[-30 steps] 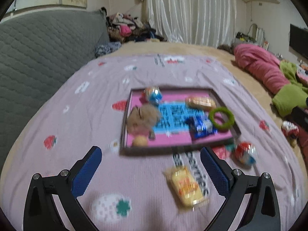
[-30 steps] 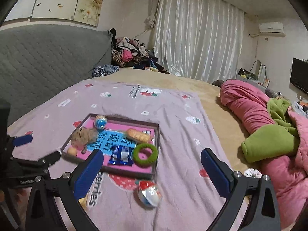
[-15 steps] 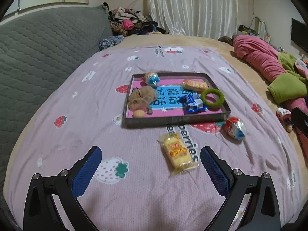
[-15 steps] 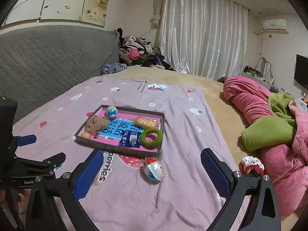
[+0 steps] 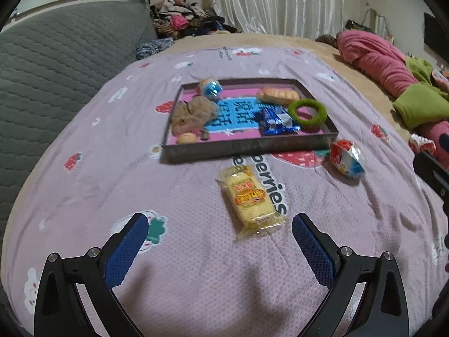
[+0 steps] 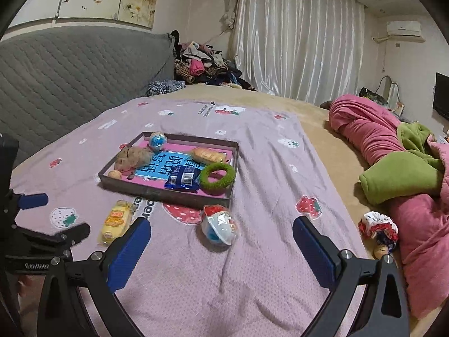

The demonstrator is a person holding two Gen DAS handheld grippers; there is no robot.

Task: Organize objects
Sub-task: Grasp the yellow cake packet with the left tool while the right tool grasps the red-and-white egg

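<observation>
A shallow tray (image 5: pixel 249 145) (image 6: pixel 165 192) on the purple blanket holds a green ring (image 5: pixel 307 112), a blue wrapped snack (image 5: pixel 276 119), a bread roll (image 5: pixel 277 95), a brown plush (image 5: pixel 193 112) and a small ball (image 5: pixel 210 87). A yellow wrapped cake (image 5: pixel 249 196) (image 6: pixel 116 220) lies in front of the tray. A red, white and blue packet (image 5: pixel 346 158) (image 6: pixel 220 229) lies by the tray's near right corner. My left gripper (image 5: pixel 219 230) is open, just short of the cake. My right gripper (image 6: pixel 220 236) is open, close over the packet.
A grey quilted headboard (image 6: pixel 70 70) runs along the left. Pink and green bedding (image 6: pixel 398 163) is piled at the right. A small red and white pouch (image 6: pixel 378 229) lies by it. Clothes (image 6: pixel 202 64) are heaped at the back.
Both grippers first pulled back from the tray, then came forward and down. The cake and the packet now look larger and nearer. Both grippers stayed open.
</observation>
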